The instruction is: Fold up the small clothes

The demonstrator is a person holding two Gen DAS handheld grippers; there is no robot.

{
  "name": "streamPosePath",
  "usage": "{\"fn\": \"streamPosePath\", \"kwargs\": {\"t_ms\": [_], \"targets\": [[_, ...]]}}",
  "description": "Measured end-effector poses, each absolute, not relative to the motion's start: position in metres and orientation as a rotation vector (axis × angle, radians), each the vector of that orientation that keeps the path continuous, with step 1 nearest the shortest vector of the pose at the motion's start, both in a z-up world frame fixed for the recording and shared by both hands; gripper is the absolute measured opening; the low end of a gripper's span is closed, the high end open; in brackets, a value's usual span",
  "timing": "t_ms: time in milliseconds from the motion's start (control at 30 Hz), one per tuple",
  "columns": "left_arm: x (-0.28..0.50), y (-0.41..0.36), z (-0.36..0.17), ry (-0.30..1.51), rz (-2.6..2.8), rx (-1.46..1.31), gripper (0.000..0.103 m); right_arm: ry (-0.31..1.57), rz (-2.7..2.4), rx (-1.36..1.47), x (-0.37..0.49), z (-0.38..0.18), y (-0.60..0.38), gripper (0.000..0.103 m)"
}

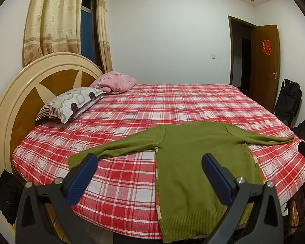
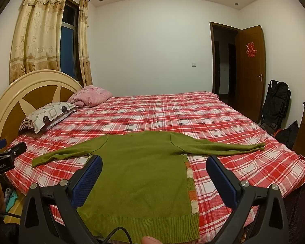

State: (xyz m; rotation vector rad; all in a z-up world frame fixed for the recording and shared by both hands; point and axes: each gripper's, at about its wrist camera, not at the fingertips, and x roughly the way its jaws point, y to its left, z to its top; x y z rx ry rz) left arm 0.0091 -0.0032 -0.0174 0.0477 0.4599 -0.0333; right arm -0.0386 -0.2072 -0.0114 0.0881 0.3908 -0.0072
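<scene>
Folding not begun — green sweater (image 2: 140,174) lies flat ahead of left gripper (image 1: 150,162) and right gripper (image 2: 154,163), fingers spread, holding nothing; next, pinch a sleeve.

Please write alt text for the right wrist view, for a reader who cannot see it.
A green sweater lies flat, sleeves spread, on a red plaid bed. The open right gripper hovers above its hem, holding nothing. Pillows rest near the headboard.

A home bedroom: plaid-sheeted bed (image 1: 152,105), pillows (image 1: 71,103), curtained window (image 1: 87,24), wooden door (image 1: 266,65).
</scene>
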Motion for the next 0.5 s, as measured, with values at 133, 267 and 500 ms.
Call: {"fn": "streamPosePath", "kwargs": {"t_ms": [133,267,500], "targets": [[0.011,-0.002,-0.018,0.469,-0.036,0.05,0.103,0.398,-0.005,0.088,-0.037,-0.014,-0.208,0.102],[0.016,-0.004,-0.023,0.486,-0.044,0.06,0.103,0.403,0.003,0.09,-0.032,-0.018,-0.208,0.102],[0.047,-0.001,-0.047,0.554,-0.061,0.061,0.103,0.454,0.031,0.139,-0.009,-0.039,-0.225,0.102]]}}
